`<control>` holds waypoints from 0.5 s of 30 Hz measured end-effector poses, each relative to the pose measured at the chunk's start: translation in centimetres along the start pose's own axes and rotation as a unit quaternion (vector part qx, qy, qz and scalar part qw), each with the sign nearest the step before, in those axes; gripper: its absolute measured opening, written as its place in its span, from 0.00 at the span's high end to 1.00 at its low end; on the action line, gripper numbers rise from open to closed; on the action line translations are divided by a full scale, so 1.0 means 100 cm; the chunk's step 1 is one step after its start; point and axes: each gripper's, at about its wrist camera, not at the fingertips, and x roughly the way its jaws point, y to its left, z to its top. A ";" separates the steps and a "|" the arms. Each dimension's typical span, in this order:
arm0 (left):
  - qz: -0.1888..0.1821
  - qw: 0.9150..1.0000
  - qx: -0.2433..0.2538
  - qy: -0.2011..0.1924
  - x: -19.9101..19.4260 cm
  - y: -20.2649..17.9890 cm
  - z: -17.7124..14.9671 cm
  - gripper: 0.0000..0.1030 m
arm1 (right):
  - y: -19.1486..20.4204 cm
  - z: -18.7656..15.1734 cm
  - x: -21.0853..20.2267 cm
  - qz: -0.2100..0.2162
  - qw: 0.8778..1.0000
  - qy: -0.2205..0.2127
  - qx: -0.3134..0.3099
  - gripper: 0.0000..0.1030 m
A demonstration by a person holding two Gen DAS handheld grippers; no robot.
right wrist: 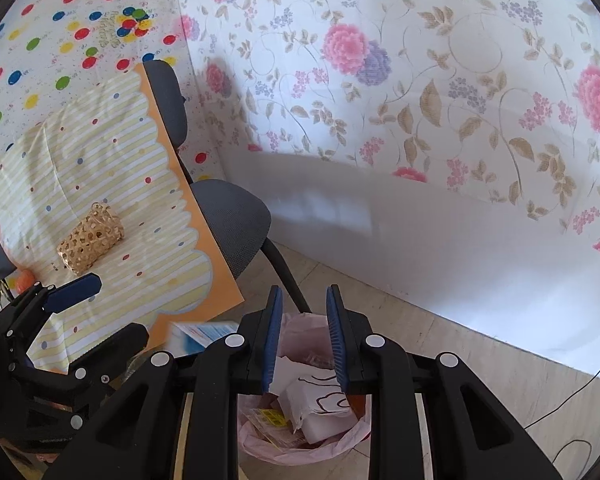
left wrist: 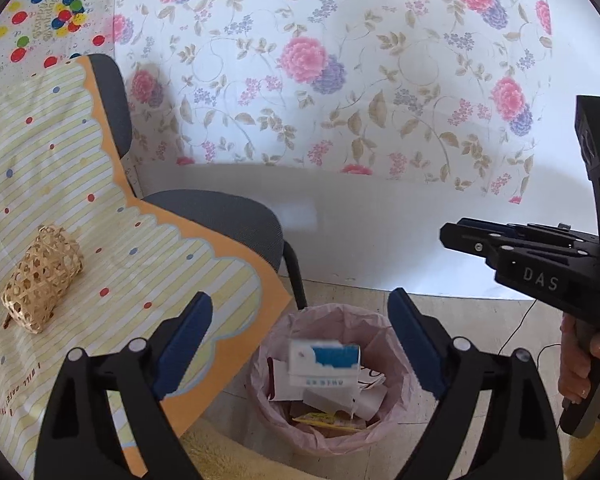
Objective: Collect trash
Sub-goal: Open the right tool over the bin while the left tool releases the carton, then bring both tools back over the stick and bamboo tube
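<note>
Trash bin (left wrist: 324, 380) holds crumpled papers; left claw (left wrist: 300, 344) spread, right claw (right wrist: 303, 344) narrowly parted.

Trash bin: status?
Left gripper open, empty. Right gripper part open, empty. Blue-white box blurred over the bin. Nothing blocking.

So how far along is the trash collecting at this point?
Mostly done: the pink-lined bin already holds paper scraps. A blue-and-white carton, blurred, is between the open left gripper jaws above it, apparently dropping. The right gripper is empty. On the table only a wicker basket shows.
</note>
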 end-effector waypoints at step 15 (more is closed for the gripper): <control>0.086 0.990 -0.107 0.025 -0.032 0.089 -0.028 0.16 | 0.065 0.010 0.009 0.058 0.997 0.010 -0.050 0.72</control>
